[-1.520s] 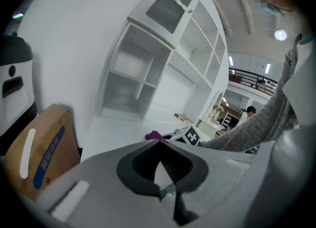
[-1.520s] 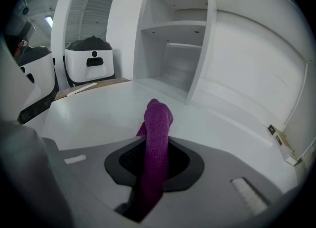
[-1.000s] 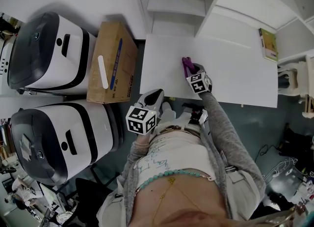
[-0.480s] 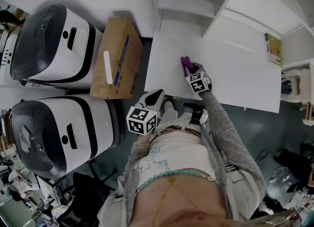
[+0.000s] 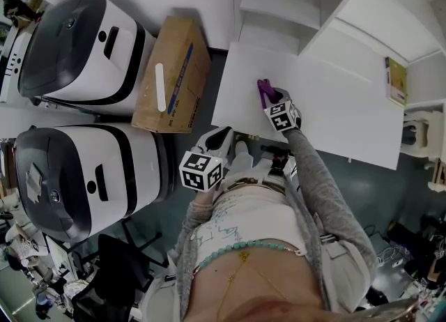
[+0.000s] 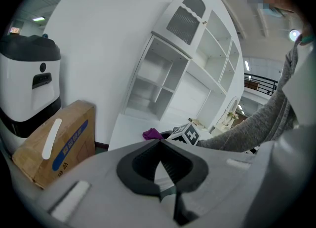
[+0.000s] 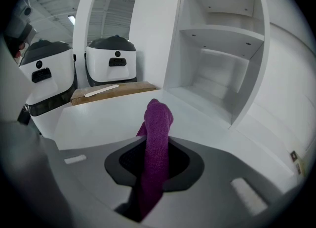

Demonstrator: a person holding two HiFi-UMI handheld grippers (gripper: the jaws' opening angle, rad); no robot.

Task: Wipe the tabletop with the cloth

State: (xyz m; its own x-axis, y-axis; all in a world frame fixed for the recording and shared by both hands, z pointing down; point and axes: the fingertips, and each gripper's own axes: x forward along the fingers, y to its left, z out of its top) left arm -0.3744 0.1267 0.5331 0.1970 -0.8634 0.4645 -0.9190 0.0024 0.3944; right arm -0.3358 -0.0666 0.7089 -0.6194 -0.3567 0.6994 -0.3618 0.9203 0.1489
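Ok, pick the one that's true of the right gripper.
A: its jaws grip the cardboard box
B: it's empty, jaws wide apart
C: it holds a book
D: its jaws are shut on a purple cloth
D: in the right gripper view the purple cloth runs up between the closed jaws of the right gripper, above the white tabletop.

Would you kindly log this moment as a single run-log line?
right gripper: shut on purple cloth, over white tabletop | left gripper: shut, empty, off tabletop
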